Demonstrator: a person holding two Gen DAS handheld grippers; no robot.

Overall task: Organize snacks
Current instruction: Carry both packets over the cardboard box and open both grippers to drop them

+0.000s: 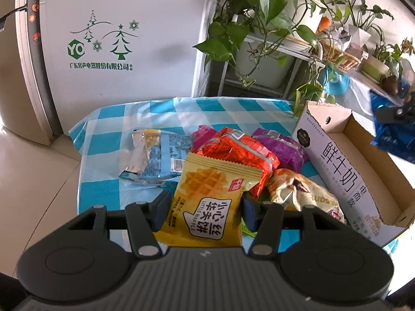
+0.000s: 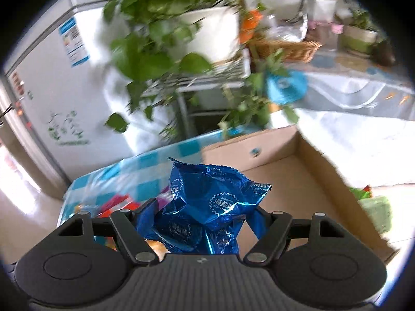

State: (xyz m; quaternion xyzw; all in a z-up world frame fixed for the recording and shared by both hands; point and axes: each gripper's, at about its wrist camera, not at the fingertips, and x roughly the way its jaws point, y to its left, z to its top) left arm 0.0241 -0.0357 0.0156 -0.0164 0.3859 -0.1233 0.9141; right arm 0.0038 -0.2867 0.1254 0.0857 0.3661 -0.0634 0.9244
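Snacks heaped mid-frame on a blue-checked cloth point(image 1: 109, 194) in the left wrist view. Fridge point(image 1: 124, 33) filling upper left, white with green tree decals. Plants point(image 1: 262, 7) on a rack, upper right. Carton point(image 1: 345, 171) at right, open-topped, bare cardboard floor showing, standing just beside the heap. Blue packet point(image 2: 207, 202) bottom centre of the right wrist view, crumpled, pinched by the right gripper point(image 2: 199, 220), fingers pressed into its sides; seems raised above the carton's near edge, though background blur leaves that unsure. Silver-blue packet point(image 1: 153, 155) left of centre, flat on the cloth. Red packet point(image 1: 238, 155) centre, tilted over a purple packet point(image 1: 280, 147). Beige packet point(image 1: 303, 194) lower right, touching the carton. Waffle packet point(image 1: 207, 207) bottom centre, clamped between the left gripper point(image 1: 205, 212) pads, leaning on the red one.
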